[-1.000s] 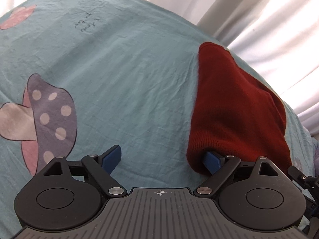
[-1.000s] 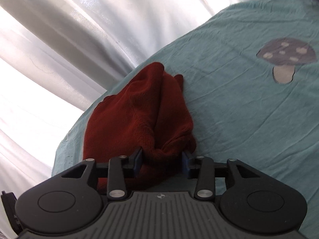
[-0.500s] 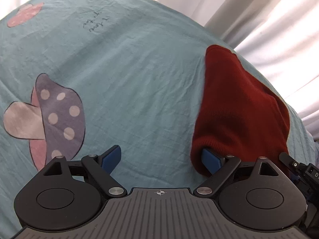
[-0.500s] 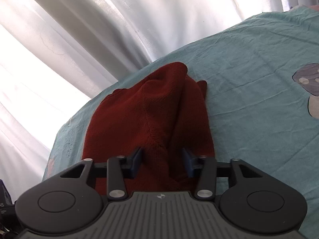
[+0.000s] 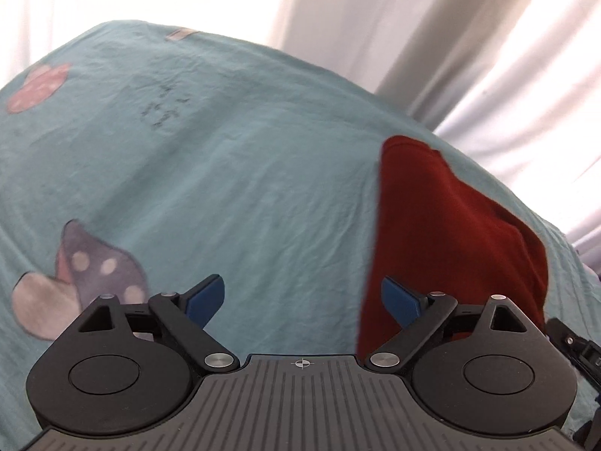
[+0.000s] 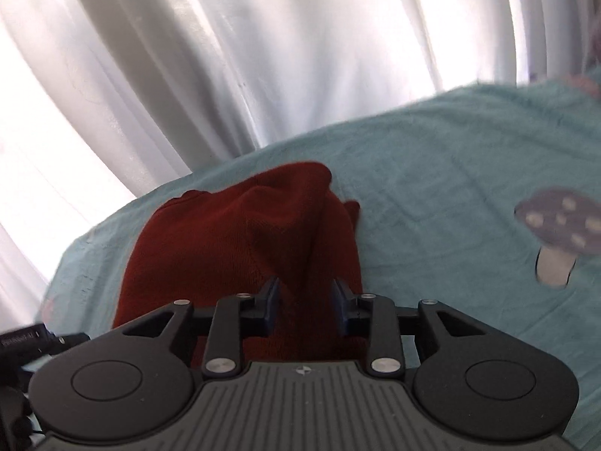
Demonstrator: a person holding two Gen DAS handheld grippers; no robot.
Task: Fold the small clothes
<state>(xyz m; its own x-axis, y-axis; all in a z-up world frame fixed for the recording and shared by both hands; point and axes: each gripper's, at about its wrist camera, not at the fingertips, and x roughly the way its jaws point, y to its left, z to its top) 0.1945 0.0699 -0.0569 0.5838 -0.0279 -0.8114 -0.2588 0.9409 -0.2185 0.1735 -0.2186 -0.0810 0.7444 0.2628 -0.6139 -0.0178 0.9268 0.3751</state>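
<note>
The red knit garment (image 6: 240, 255) lies near the far edge of the teal sheet (image 5: 263, 188), close to the white curtain (image 6: 263, 56). The right gripper (image 6: 304, 297) has a fold of it between its fingers; its jaws stand narrow and have just been opening a little. The left gripper (image 5: 300, 295) is wide, its right finger (image 5: 400, 298) over the garment's near edge. A broad bare part of the sheet, with mushroom prints (image 5: 101, 267), stays free beside it

A home bedroom: teal mushroom-print bedsheet (image 5: 263, 195), white curtains (image 6: 263, 56) just behind.
</note>
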